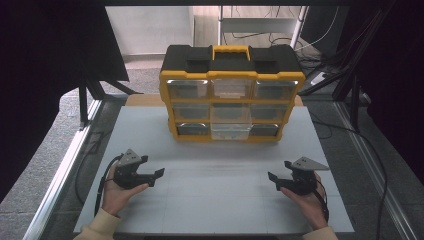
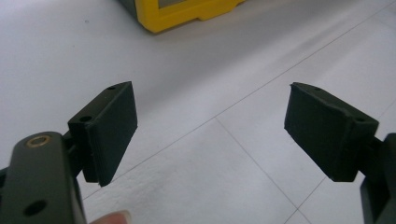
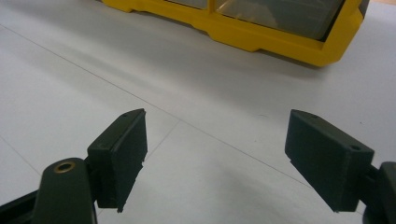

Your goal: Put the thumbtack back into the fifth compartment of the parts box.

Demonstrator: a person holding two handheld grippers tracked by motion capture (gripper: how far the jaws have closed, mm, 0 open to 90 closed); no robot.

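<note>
High view, from left to right: the left gripper [image 1: 156,174] sits in the person's left hand [image 1: 116,192] near the table's [image 1: 215,210] front left corner, the yellow-and-black drawer organizer [image 1: 231,92] stands upright at the middle back of the white top, and the right gripper [image 1: 272,179] rests in the right hand [image 1: 310,199] near the front right. Both grippers are well apart from the organizer and point inward and toward it.

Risks, as a judgement: the organizer's clear drawers [image 1: 230,131] are small and closely packed, so a reach made at an angle could catch a neighbouring drawer front or the yellow frame rather than the intended pull. A hard tug on one drawer might also drag or tip the whole unit forward, since nothing braces it.

Left gripper view: the jaws stand wide apart, holding nothing, bare table between them, with a corner of the organizer's yellow base [image 2: 187,14] ahead. Right gripper view: the jaws are likewise spread wide and empty, touching nothing, facing the lower yellow frame [image 3: 261,37].
</note>
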